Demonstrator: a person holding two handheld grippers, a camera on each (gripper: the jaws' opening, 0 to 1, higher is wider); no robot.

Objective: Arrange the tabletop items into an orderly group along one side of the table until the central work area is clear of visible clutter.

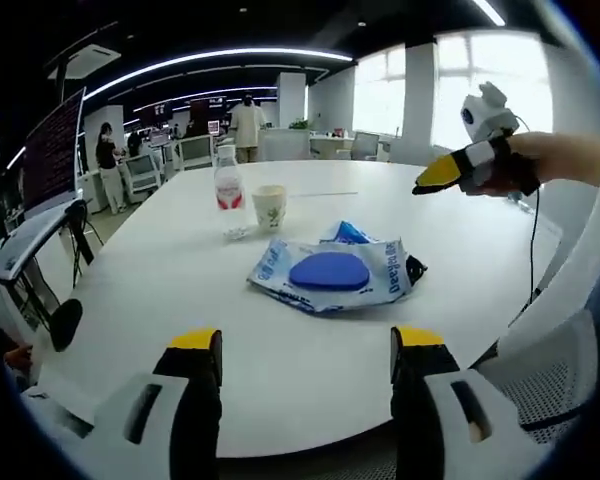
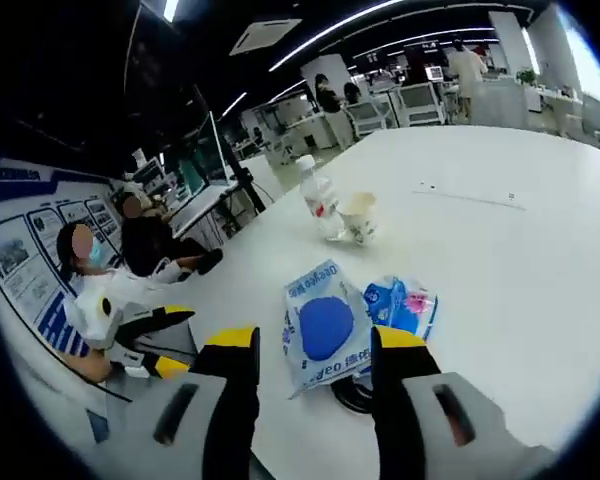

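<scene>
Hovering your right gripper [image 2: 310,350], jaws spread, over the blue-printed packet [image 2: 325,330] near the worktop [image 2: 500,170] edge, you next need to pinch it.

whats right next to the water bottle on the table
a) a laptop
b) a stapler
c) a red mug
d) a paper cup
d: a pale paper cup stands upright just beside the water bottle on the white table, apart from the blue-and-white packet nearer the left gripper.
</scene>
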